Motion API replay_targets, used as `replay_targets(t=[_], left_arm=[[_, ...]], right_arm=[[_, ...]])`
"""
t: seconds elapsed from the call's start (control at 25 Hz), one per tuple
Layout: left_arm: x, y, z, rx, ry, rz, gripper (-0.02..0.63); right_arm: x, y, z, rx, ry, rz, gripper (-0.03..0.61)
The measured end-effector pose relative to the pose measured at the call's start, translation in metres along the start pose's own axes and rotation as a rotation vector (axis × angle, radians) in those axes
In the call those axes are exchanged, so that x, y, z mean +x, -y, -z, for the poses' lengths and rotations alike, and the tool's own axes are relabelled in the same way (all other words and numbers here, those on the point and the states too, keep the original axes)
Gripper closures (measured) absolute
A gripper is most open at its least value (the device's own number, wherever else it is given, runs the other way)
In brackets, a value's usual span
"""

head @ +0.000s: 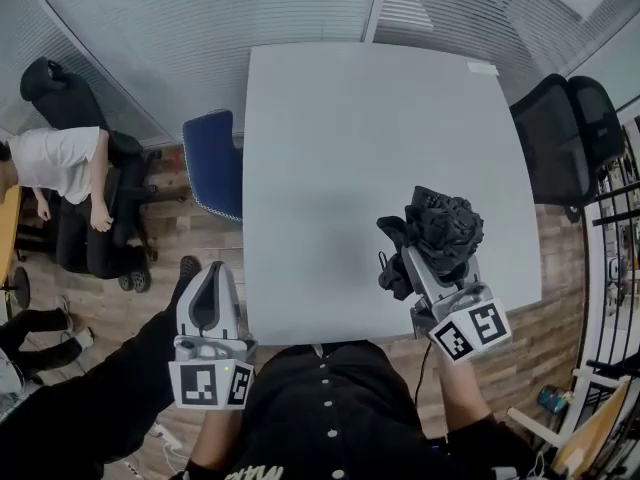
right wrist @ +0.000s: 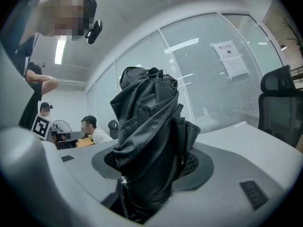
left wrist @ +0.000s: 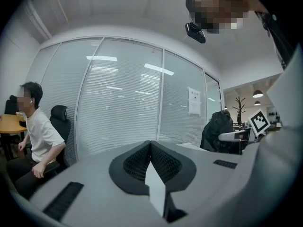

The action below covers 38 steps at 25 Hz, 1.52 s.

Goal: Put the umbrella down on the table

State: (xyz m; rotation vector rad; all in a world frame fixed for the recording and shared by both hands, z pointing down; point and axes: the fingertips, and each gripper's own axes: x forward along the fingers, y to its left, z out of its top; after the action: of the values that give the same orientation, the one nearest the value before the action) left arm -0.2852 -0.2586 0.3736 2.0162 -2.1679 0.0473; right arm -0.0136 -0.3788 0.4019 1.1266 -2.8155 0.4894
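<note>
Left gripper (head: pixel 207 286) off the table's (head: pixel 350 118) near-left corner, jaws pressed together, empty. Right gripper (head: pixel 425 268) clamped on folded black umbrella (head: pixel 445 230) over the table's near-right part; bundle sticks up out of the jaws. Step, as I judge: bringing it down, not yet laid. Next: lower until it rests, then let go.

The umbrella (head: pixel 443 230) is black, its folded cloth faintly glossy. The table (head: pixel 340 148) is plain pale grey. The left gripper (head: pixel 212 273) and right gripper (head: pixel 425 263) are light grey with black ribbed pads (left wrist: pixel 137 162). Their cubes (head: pixel 210 383) carry black-and-white square markers. A chair (head: pixel 213 163) is blue with a pale speckled edge. The floor (head: pixel 560 298) is brown wood planking. The blinds (head: pixel 200 28) are white with fine slats. The person's shirt (head: pixel 330 408) is black with white buttons.
</note>
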Motion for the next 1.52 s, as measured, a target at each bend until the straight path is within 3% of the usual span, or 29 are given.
replay_targets(t=[0.32,0.68,1.2,1.52], left_arm=[[0.01,-0.005,0.014,0.003,-0.062,-0.039,0.598],[0.008,0.013,0.022,-0.003,-0.108,-0.053,0.598],[0.014,-0.003,0.055,-0.046,-0.174,-0.071,0.598],[0.016,-0.012,0.07,-0.057,-0.212,-0.085,0.598]], right_arm=[[0.055,0.012,0.052,0.137,-0.118,-0.074,0.305],[0.089,0.023,0.108,0.325,-0.3,-0.102,0.305],[0.127,0.017,0.2,0.467,-0.537,-0.102,0.305],[0.145,0.02,0.237,0.524,-0.62,-0.055,0.305]])
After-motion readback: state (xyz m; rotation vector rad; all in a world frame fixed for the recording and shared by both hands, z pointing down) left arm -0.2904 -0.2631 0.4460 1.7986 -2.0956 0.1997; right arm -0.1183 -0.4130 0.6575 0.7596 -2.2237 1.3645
